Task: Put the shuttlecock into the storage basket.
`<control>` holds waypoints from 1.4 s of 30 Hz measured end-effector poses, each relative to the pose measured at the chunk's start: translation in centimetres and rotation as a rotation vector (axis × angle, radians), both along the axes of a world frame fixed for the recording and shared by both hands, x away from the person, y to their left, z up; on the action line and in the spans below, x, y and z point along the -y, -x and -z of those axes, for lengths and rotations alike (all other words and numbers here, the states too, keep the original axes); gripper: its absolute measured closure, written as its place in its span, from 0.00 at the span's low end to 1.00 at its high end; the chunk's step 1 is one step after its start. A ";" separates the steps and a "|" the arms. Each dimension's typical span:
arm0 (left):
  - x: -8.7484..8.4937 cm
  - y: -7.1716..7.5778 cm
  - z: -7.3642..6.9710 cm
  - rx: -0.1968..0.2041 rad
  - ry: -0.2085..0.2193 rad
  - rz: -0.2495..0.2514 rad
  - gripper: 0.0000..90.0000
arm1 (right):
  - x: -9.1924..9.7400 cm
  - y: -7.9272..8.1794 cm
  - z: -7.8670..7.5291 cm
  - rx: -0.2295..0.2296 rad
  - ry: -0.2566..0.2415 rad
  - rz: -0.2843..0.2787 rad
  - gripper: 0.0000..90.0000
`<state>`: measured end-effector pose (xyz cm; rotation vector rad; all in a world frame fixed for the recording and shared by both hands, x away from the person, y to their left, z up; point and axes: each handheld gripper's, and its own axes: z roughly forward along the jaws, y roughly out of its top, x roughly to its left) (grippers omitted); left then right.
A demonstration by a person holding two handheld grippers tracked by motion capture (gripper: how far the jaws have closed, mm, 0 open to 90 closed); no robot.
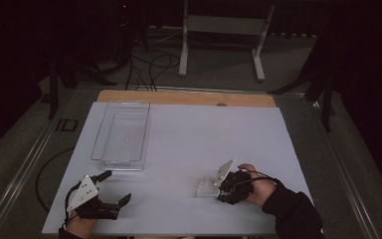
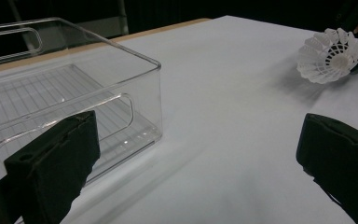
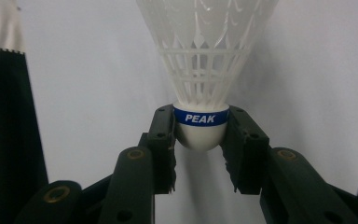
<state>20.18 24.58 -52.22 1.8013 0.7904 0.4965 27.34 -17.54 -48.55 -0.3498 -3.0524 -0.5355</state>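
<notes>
Clear plastic bin [image 1: 122, 132] sits at the far left of the white table [image 1: 189, 134], just ahead of your left gripper [image 1: 117, 188], whose jaws gape with nothing between them. To the right, your right gripper [image 3: 200, 140] is clamped on the cork of the white shuttlecock [image 3: 204, 79], skirt pointing away from the jaws and toward the bin, well apart.

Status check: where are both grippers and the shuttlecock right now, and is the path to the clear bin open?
Right gripper shut on shuttlecock at its cork, low over the table. Left gripper open, empty, beside the clear bin. White table between shuttlecock and bin bare.
</notes>
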 end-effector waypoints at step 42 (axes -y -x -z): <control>0.0 0.1 -0.2 -0.003 -0.011 0.002 0.00 | -0.7 0.0 -2.5 0.085 -0.143 -0.071 0.73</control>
